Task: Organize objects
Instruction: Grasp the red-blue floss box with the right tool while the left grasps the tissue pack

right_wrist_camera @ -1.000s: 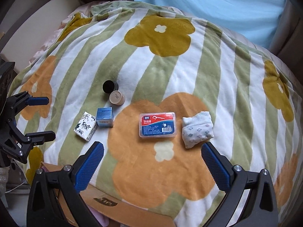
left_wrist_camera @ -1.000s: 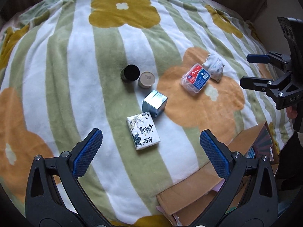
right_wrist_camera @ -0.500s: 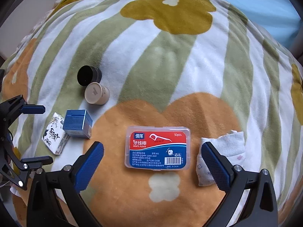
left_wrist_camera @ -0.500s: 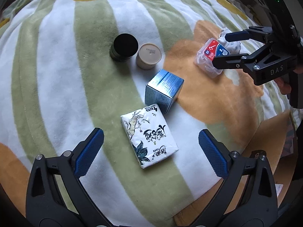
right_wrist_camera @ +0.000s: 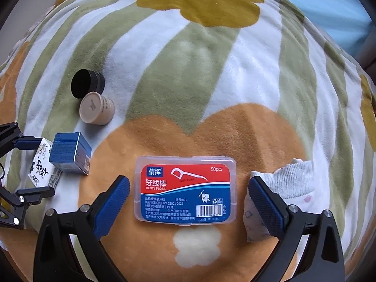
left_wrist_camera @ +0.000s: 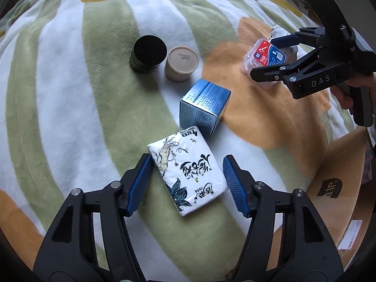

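Observation:
My left gripper (left_wrist_camera: 186,184) is open, its blue pads on either side of a white tissue pack (left_wrist_camera: 188,171) with black ink drawings, not pressing it. My right gripper (right_wrist_camera: 188,208) is open around a clear dental floss box (right_wrist_camera: 184,189) with a red and blue label, with gaps on both sides. The right gripper also shows in the left wrist view (left_wrist_camera: 273,55), over the floss box (left_wrist_camera: 263,55). The left gripper shows at the left edge of the right wrist view (right_wrist_camera: 33,166).
A blue carton (left_wrist_camera: 203,107) touches the tissue pack's far end. A black jar (left_wrist_camera: 147,54) and a beige jar (left_wrist_camera: 181,64) stand beyond it. A folded white sock (right_wrist_camera: 286,188) touches my right finger. An open cardboard box (left_wrist_camera: 333,183) sits off the blanket's edge.
Both grippers have moved down and forward. The left one has narrowed around the tissue pack; the right one has narrowed around the floss box.

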Tool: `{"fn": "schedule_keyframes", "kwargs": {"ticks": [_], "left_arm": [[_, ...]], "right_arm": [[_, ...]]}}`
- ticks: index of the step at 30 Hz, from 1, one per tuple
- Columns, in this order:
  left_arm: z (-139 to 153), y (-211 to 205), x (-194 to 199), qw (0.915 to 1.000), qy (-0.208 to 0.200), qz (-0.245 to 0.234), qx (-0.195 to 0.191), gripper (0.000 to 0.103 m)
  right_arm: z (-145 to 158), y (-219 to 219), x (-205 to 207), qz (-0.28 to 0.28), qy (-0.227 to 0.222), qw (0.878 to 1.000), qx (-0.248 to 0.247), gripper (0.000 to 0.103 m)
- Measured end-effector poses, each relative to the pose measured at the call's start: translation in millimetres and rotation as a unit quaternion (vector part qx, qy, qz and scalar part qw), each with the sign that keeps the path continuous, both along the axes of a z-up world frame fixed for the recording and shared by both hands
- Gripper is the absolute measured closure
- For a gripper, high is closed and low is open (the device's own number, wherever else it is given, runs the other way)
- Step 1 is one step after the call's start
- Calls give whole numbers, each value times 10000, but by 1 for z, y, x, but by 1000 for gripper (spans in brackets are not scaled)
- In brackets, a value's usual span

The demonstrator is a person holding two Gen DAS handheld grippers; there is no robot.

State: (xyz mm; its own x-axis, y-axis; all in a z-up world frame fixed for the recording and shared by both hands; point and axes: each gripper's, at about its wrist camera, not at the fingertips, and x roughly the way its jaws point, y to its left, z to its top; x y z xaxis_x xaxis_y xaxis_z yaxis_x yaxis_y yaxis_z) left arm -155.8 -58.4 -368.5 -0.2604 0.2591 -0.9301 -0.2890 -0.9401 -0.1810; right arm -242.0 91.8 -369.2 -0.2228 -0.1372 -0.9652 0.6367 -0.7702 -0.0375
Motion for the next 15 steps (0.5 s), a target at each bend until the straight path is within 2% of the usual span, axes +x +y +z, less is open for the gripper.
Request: {"fn": "schedule_keyframes", "kwargs": {"ticks": [3,9,15], "left_arm": [[0,-1,-1,10000,32,-48,28,45],[1,-2,-1,9998,92,-163,14,48],[4,-4,4,9997,101,-196,51,49]], "right_arm": [[-2,0,0,-14,72,9999,89,7],[-6,1,-1,-48,-19,10000,82,26],[-4,3,0,-41,10,10000,88,27]]}}
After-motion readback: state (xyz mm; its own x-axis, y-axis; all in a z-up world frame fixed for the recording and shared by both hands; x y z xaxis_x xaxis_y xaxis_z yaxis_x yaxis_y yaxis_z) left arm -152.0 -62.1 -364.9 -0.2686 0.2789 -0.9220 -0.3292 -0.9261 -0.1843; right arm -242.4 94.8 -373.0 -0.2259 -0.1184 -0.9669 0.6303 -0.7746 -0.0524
